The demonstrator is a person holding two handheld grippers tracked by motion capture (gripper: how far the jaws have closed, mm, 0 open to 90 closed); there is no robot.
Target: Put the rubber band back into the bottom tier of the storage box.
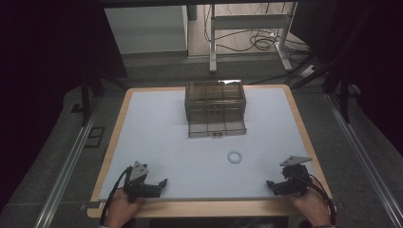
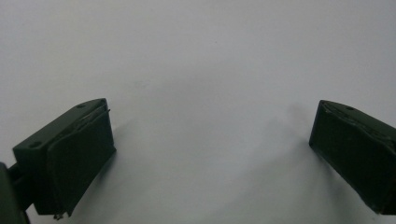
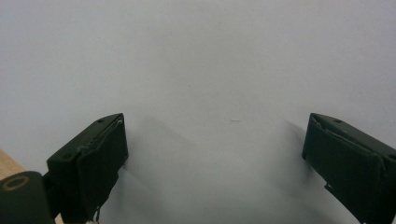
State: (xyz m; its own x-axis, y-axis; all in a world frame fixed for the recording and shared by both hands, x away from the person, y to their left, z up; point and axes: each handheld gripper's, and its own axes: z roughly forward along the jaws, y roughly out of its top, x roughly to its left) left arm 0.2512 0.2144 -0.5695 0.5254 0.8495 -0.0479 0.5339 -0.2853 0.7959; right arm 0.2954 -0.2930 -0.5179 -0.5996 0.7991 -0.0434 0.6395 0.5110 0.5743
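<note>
My left gripper [image 1: 164, 182] and right gripper [image 1: 269, 183] rest spread and empty on the desk [image 1: 157, 137] — white ring [image 1: 235, 156] lies nearer the right, before the drawer box [image 1: 215, 107].

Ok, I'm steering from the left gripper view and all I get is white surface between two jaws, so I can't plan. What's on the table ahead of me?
Observer: A small white ring lies flat on the white mat, nearer the right gripper than the left gripper.
Operator: Anything beyond it?
Observer: A clear brown drawer box stands at the far middle of the table, its bottom drawer pulled out toward you.
Operator: Is the other gripper holding something?
Observer: No, its jaws stand wide apart over bare mat, and so do yours.
</note>
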